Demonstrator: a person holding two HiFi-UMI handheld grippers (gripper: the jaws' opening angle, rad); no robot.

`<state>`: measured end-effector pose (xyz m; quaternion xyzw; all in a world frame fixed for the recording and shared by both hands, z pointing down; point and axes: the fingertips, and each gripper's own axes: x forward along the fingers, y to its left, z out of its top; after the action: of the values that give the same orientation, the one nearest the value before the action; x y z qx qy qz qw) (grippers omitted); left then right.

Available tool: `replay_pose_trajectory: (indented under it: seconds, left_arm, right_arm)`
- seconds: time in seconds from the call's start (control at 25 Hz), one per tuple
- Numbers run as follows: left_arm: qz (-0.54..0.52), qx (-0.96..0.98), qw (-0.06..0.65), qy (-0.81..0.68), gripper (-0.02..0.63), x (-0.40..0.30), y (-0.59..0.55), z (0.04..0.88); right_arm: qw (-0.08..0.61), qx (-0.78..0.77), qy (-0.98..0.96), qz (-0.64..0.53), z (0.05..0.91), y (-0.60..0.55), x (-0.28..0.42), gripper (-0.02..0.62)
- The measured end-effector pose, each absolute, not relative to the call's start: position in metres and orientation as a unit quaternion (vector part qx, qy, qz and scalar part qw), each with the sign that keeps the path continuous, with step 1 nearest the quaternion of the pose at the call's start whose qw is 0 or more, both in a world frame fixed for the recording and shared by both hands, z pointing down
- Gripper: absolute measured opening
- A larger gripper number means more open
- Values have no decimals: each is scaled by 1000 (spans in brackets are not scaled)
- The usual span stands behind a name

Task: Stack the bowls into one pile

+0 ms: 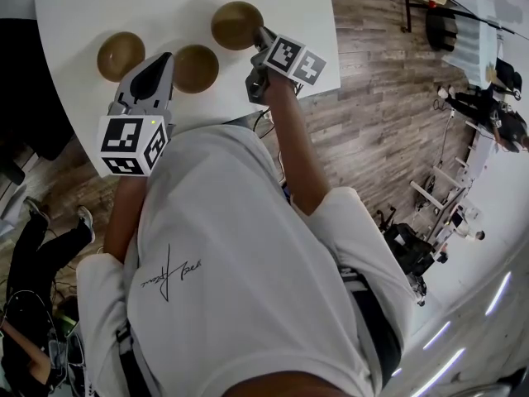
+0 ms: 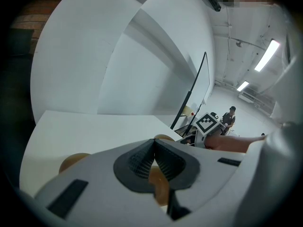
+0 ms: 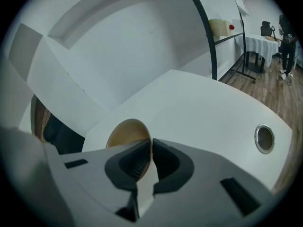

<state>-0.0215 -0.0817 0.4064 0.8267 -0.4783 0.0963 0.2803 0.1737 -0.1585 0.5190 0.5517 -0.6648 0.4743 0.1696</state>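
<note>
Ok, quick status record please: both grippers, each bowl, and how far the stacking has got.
left gripper: jaws together, nothing held
right gripper: shut on the rim of the right bowl
middle bowl: free, just beside the left gripper's tip
left bowl: free, on its own
surface: white table
stacked so far: none, all three bowls apart
right bowl lifted: cannot tell
</note>
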Motion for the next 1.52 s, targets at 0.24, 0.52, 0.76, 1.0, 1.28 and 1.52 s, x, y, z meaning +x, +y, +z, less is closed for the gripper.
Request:
replay_pose_trajectory:
  seconds: [0.24, 0.52, 0.76, 1.0, 1.28, 1.52]
  left_arm:
    - [92, 828, 278, -478, 9, -25, -81, 401]
    - [84, 828, 277, -481, 9, -29, -74, 398]
    - [76, 829, 275, -481, 9, -34, -71, 397]
    - [72, 832, 271, -479, 9, -37, -64, 391]
    - [69, 837, 265, -474, 9, -39, -60, 388]
    - [69, 841, 261, -469, 9, -40, -55, 386]
  right_arm:
    - [168, 547, -667, 476, 511, -156, 170, 26]
    - [165, 539, -674, 478, 505, -146, 163, 26]
    - [165, 536, -677, 476, 504, -139, 158, 26]
    - [161, 525, -682, 482, 501, -129, 148, 26]
    - [160, 521, -686, 481, 499, -119, 142, 26]
    - [164, 512, -692, 482, 499, -109, 133, 26]
